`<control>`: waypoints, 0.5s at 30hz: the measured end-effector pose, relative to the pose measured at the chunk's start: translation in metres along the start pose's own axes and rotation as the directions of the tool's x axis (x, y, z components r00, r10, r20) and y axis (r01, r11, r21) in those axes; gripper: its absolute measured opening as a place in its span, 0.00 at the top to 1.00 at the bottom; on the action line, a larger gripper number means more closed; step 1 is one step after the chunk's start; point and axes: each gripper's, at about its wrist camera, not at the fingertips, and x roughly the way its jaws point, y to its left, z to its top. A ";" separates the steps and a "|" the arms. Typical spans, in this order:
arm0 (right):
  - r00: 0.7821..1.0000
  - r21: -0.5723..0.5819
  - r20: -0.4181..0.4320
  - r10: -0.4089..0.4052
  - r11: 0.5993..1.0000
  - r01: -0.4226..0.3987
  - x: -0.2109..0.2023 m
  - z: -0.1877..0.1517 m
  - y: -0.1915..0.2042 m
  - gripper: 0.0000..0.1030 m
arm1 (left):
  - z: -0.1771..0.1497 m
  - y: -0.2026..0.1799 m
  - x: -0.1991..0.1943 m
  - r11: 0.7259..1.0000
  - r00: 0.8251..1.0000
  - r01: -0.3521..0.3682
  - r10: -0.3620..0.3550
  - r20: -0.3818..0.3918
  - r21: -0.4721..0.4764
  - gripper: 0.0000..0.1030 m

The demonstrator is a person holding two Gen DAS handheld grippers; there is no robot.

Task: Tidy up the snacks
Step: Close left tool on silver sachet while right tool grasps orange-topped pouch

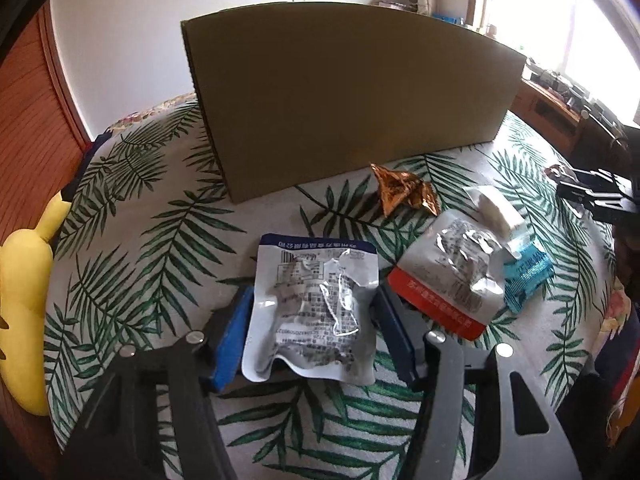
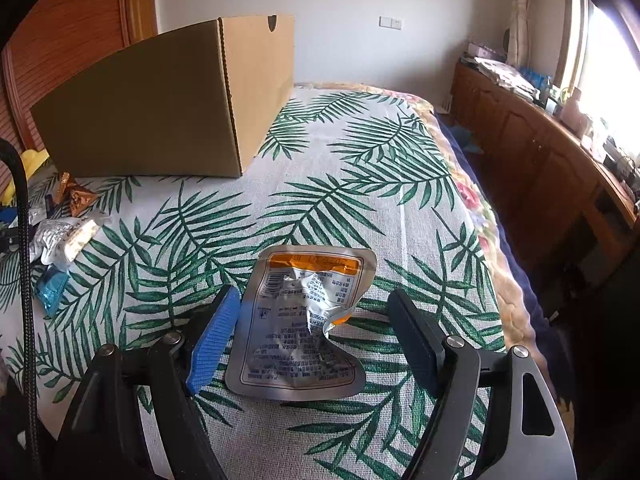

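Note:
A silver pouch with a dark-blue top edge [image 1: 312,304] is pinched between the blue pads of my left gripper [image 1: 312,292], its sides crumpled and its near edge lifted off the leaf-print cloth [image 1: 160,240]. Right of it lie a silver pouch with a red edge [image 1: 452,276], a white packet [image 1: 496,208], a teal wrapper [image 1: 528,276] and a copper foil pyramid [image 1: 400,192]. My right gripper [image 2: 314,294] stands open around a silver pouch with an orange band [image 2: 304,320]. Its left pad touches the pouch, and its right pad is clear of it. The cardboard box [image 1: 352,96] [image 2: 160,108] stands behind.
A yellow plush toy [image 1: 24,312] lies at the bed's left edge by a wooden wall. A wooden cabinet [image 2: 540,152] with clutter runs along the right under the window. A black cable [image 2: 24,260] hangs at the left of the right wrist view.

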 end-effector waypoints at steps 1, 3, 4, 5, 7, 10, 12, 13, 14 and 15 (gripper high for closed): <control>1.000 0.000 0.000 0.000 1.000 0.000 0.000 0.000 0.000 0.24 | -0.001 -0.001 -0.001 1.000 1.000 0.003 -0.003 0.001 0.006 0.42; 1.000 0.000 0.000 0.000 1.000 0.000 0.000 0.000 0.000 0.24 | -0.004 -0.001 -0.004 1.000 1.000 0.009 -0.009 0.005 -0.008 0.42; 1.000 0.000 0.000 0.000 1.000 0.000 0.000 0.000 0.001 0.24 | -0.005 -0.001 -0.005 1.000 1.000 0.008 -0.008 0.007 -0.012 0.42; 1.000 0.000 0.000 0.000 1.000 0.000 0.000 0.000 0.000 0.24 | -0.007 -0.001 -0.007 1.000 1.000 0.008 -0.007 0.013 -0.015 0.42; 1.000 0.000 0.000 0.000 1.000 0.000 0.000 0.000 0.000 0.24 | -0.010 0.000 -0.010 0.999 1.000 0.017 -0.016 0.025 -0.030 0.42; 1.000 0.000 0.000 0.000 1.000 0.000 0.000 0.000 0.000 0.24 | -0.011 0.000 -0.015 0.998 0.999 0.030 -0.028 0.038 -0.047 0.43; 1.000 0.001 0.000 0.000 1.000 0.000 0.000 0.000 0.000 0.24 | -0.012 -0.001 -0.019 0.998 0.998 0.037 -0.035 0.050 -0.049 0.43; 1.000 0.001 0.000 0.000 1.000 0.000 0.000 0.000 0.000 0.24 | -0.012 -0.002 -0.021 0.998 0.998 0.033 -0.031 0.057 -0.049 0.43; 1.000 0.001 0.000 0.000 1.000 0.000 0.000 0.000 0.000 0.24 | -0.011 -0.004 -0.024 0.998 0.998 0.029 -0.026 0.066 -0.048 0.43; 1.000 0.001 0.000 0.000 1.000 0.000 0.000 0.000 0.000 0.24 | -0.011 -0.004 -0.026 0.998 0.997 0.030 -0.027 0.071 -0.047 0.43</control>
